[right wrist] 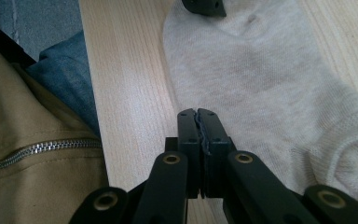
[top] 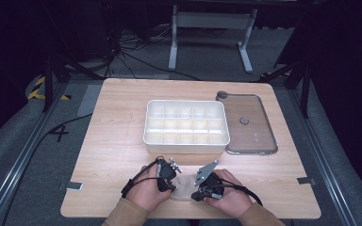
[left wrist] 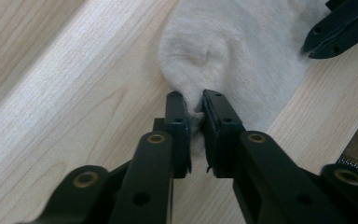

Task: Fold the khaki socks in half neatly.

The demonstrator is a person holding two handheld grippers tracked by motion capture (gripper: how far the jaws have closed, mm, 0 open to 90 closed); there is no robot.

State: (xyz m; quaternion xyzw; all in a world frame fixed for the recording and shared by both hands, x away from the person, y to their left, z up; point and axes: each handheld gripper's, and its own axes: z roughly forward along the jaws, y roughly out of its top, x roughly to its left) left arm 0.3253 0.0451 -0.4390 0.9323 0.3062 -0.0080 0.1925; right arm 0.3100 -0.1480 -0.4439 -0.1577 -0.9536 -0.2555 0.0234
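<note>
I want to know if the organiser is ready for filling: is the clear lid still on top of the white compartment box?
No: the clear lid lies flat on the table beside the white compartment box, whose compartments are uncovered.

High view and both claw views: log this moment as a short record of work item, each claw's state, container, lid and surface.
work item: pale sock, lying flat at the table's near edge
left claw: closed on a pinched fold of the sock
right claw: shut on the sock's edge
container: white divided box, mid-table, compartments look empty
lid: clear lid, flat on the table to the right of the box
surface: light wooden table
</note>
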